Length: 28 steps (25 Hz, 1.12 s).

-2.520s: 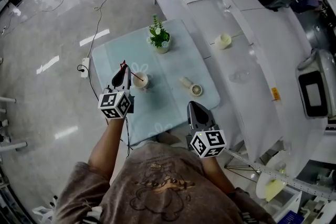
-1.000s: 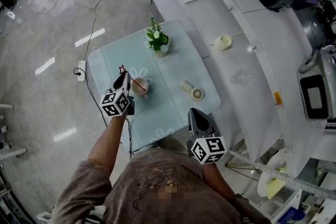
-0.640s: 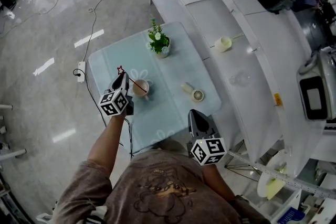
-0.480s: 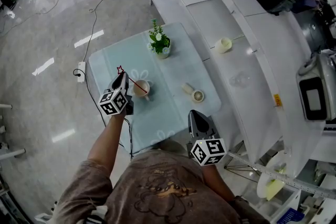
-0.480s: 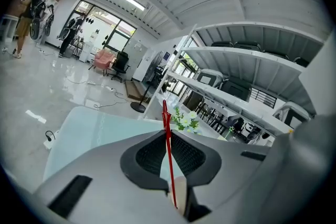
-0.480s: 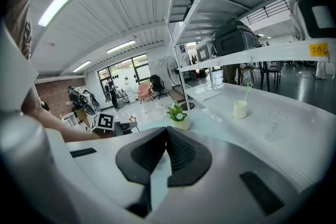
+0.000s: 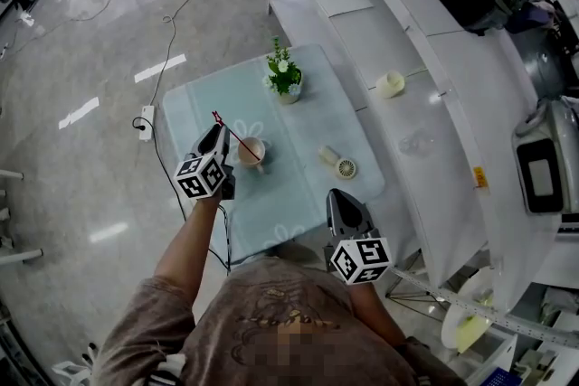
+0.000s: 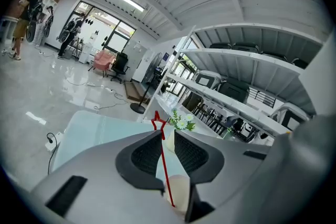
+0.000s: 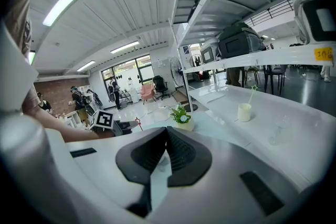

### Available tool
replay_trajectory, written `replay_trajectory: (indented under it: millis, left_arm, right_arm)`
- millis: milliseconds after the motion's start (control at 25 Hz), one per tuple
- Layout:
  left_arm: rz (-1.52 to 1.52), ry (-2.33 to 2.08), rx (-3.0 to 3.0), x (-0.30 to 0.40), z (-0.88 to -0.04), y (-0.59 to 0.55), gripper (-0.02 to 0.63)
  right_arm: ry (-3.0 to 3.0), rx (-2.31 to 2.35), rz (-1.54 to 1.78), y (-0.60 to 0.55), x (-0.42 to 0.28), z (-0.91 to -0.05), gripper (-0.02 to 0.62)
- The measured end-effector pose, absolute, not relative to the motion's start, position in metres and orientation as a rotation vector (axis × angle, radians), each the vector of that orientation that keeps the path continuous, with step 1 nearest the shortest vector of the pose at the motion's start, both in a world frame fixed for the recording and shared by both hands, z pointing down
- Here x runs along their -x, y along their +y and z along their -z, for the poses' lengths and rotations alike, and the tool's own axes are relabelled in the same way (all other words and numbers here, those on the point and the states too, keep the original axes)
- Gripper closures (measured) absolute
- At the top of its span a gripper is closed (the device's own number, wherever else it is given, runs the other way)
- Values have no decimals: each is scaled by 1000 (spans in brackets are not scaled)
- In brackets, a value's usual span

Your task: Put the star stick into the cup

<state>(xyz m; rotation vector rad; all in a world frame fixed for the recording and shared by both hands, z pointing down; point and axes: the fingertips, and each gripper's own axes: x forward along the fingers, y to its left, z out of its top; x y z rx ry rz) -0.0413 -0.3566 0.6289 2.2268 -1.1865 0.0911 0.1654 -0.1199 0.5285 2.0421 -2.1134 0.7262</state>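
**Head view with both gripper views: stick delivered, grip released.** The star stick (image 8: 164, 150) is shown with its lower end inside the cup (image 7: 251, 152). The cup stands on the pale blue desk (image 7: 312, 117), toward its left side. The stick is tilted, and its red star end leans out over the rim toward the left hand-held gripper (image 7: 218, 130).

In the left gripper view the jaws are seen a little apart. The stick runs up between them, close along the left-hand pad, with a clear gap on the other side. It is therefore not clamped; whether it touches that pad cannot be told.

This pose is judged to belong to the release. The gripper is aligned with the stick, so the jaws could be drawn back along it without knocking it. The lean is explained by the stick being propped against the cup rim.

The right hand-held gripper (image 7: 336, 193) is held at the near edge of the desk, well apart from the cup. Its jaws are closed together on nothing, and it is evidently parked out of the way.

A potted plant (image 7: 285, 77) at the far edge and a small fan (image 7: 345, 167) to the right of the cup are not involved. The task is judged nearly complete, though a sideways withdrawal could drag the stick and tip the cup.
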Motion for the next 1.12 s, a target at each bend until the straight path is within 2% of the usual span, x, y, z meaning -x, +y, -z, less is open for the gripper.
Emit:
replay_trajectory:
  millis: [1120]
  left_arm:
    - [-7, -1198, -2435, 80, -469, -211, 528]
  right_arm:
    - [-2444, -1728, -552, -146, -114, -500, 594]
